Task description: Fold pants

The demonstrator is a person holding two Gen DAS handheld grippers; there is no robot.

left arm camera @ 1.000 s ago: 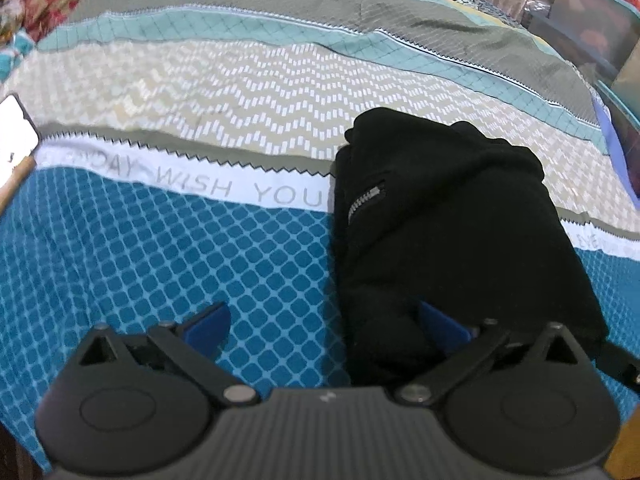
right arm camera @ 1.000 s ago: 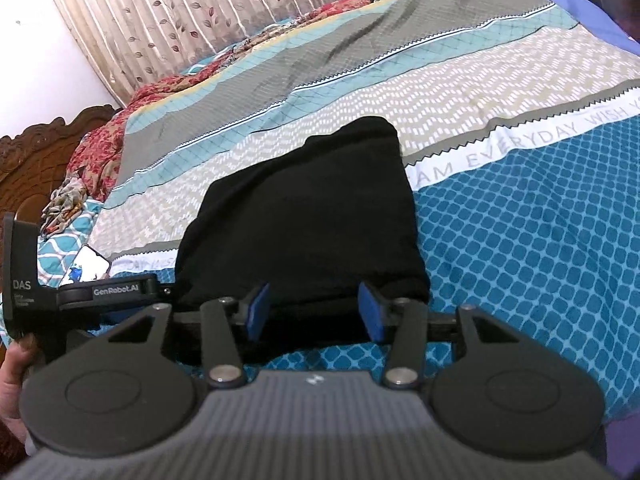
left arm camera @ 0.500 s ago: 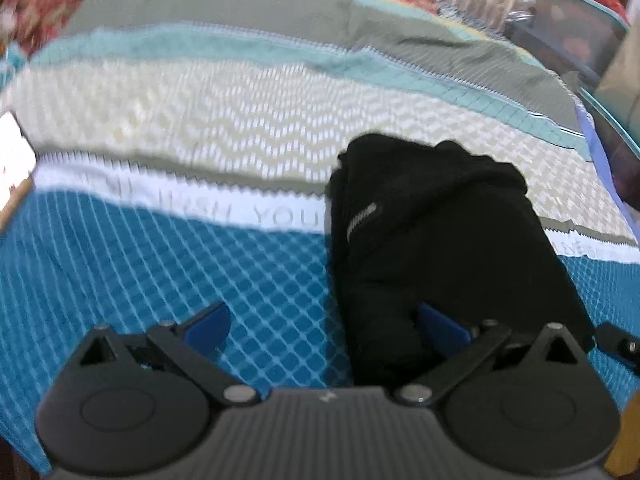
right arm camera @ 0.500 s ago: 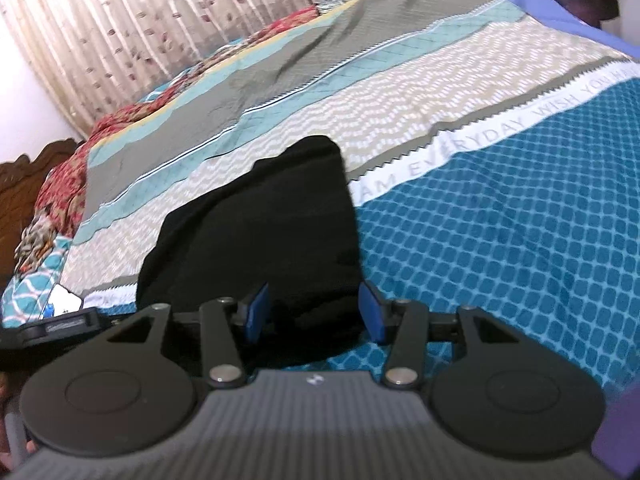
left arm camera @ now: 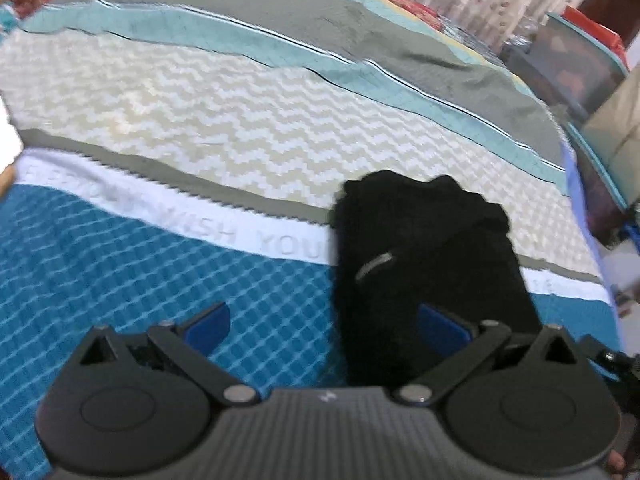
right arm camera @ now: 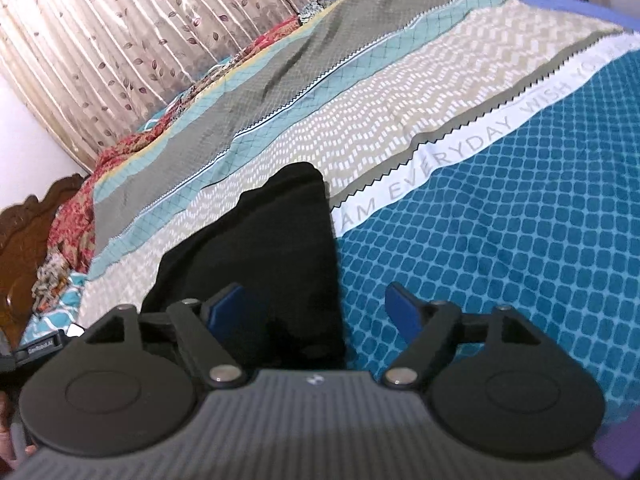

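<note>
Through my left claw (left arm camera: 324,330) I see the black pants (left arm camera: 424,264) lying as a folded bundle on the bedspread (left arm camera: 240,128), across the white lettered band and onto the blue checks. My left jaws stand wide apart: one blue pad sits over the blue checks, the other over the near end of the bundle, and neither presses on cloth. The bundle looks smaller and farther off than a second ago, so I am backing away from it. A stack of storage boxes (left arm camera: 576,60) stands beyond the far corner of the bed, well clear of me.

Through my right claw (right arm camera: 320,314) the change is plainer. Its jaws have just been opening; a moment back they sat narrow around the near edge of the pants (right arm camera: 276,248), and now they gape, with one pad over the black cloth and the other over bare blue bedspread (right arm camera: 520,220). Nothing is pinched. To me that reads as the fold released and nearly finished. The curtain (right arm camera: 140,28) and the carved headboard (right arm camera: 24,248) sit far behind; nothing blocks my way out.
</note>
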